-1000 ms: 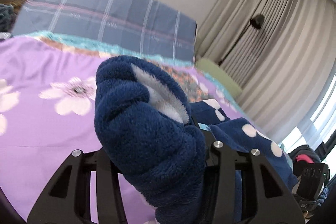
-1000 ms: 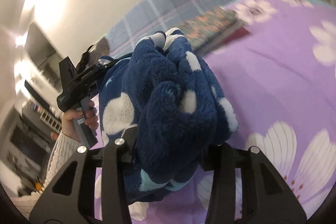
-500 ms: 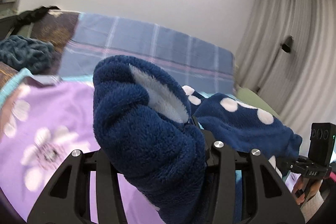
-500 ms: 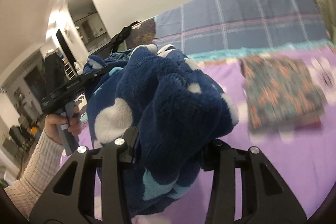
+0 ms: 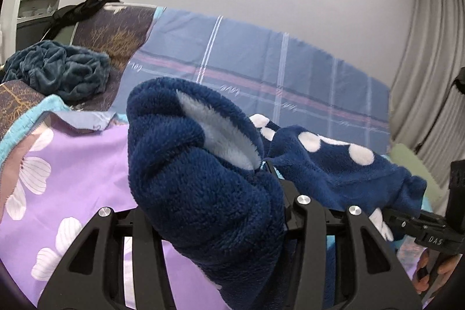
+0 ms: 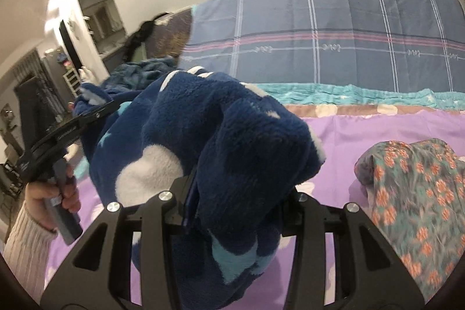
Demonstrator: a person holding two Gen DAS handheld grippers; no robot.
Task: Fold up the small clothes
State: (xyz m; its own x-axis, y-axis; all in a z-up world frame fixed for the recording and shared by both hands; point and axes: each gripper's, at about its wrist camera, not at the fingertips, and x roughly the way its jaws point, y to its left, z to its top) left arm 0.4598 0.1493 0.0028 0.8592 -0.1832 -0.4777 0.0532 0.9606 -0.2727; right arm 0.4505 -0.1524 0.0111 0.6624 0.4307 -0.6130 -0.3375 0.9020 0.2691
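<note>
Both tongs are clamped on the same navy fleece garment [image 5: 203, 193], a fluffy thing with white dots and a pale lining, and it hangs stretched between them above the bed [image 5: 72, 164] rather than lying on it. The left tongs [image 5: 209, 211] have a thick bunch of the fleece filling the gap between their black fingers; their jaws have just been opening a little, yet the cloth still sits wedged between them. The right tongs [image 6: 232, 199] grip another fat fold of it, jaws set fairly narrow around the wad. From the right-hand view a hand [image 6: 49, 199] in a cream knitted sleeve [image 6: 23, 240] holds the other tool's handle off to the side. Under it all lies the purple flowered bedspread [image 6: 377, 130], with a folded floral cloth [image 6: 421, 193] resting on it nearby, a blue checked quilt [image 6: 319, 19] along the wall, and a crumpled teal blanket [image 5: 58, 71] in the far corner
</note>
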